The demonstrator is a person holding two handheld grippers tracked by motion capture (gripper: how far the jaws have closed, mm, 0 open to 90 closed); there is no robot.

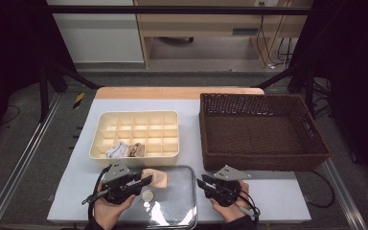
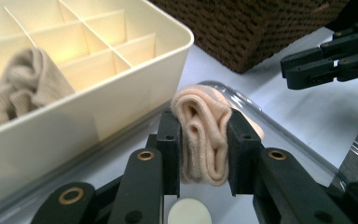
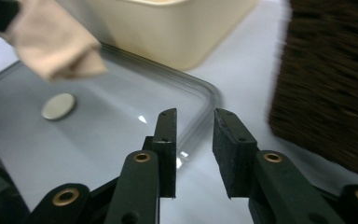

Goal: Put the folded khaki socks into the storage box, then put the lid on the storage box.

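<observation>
Left fingers (image 2: 204, 149) pinching peach sock (image 2: 204, 140); right fingers (image 3: 193, 149) slightly apart, seemingly empty.

Both grippers are showing black, angular bodies. The left gripper (image 1: 146, 181) is carrying a grey three-cornered plate at its 11 o'clock side, and a black cable is trailing off toward 7 o'clock. The right gripper (image 1: 199, 182) is wearing a similar plate, its cable looping toward 5 o'clock. Brass-ringed rivets are dotting the jaw links; small screws are sitting in the flat black pads (image 3: 228, 149).

High view looks down over the table (image 1: 278, 191); both gripper views, close, share its clear lid (image 1: 177, 201).
</observation>
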